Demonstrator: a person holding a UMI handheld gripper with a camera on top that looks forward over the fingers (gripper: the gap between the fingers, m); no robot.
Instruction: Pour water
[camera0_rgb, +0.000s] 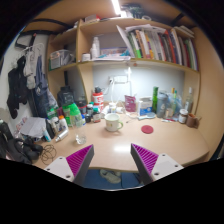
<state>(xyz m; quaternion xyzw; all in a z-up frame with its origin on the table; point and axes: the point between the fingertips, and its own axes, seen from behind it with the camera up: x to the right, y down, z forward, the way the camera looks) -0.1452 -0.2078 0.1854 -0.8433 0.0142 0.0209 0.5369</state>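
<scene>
- hand-held gripper (112, 160): fingers spread wide, purple pads (78, 158) facing inward, nothing held; bare desk (115, 150) between them.
- mug (114, 123): white, upright on the desk, well beyond the fingers, near centre.
- red lid (147, 129): flat on the desk, right of the mug, apart from it.
- bottles (72, 112): clustered left of the mug, upright.
- shelf (130, 62): above the desk, books (160, 45) standing on it.
- cables (25, 148): tangled at the desk's left end.
</scene>
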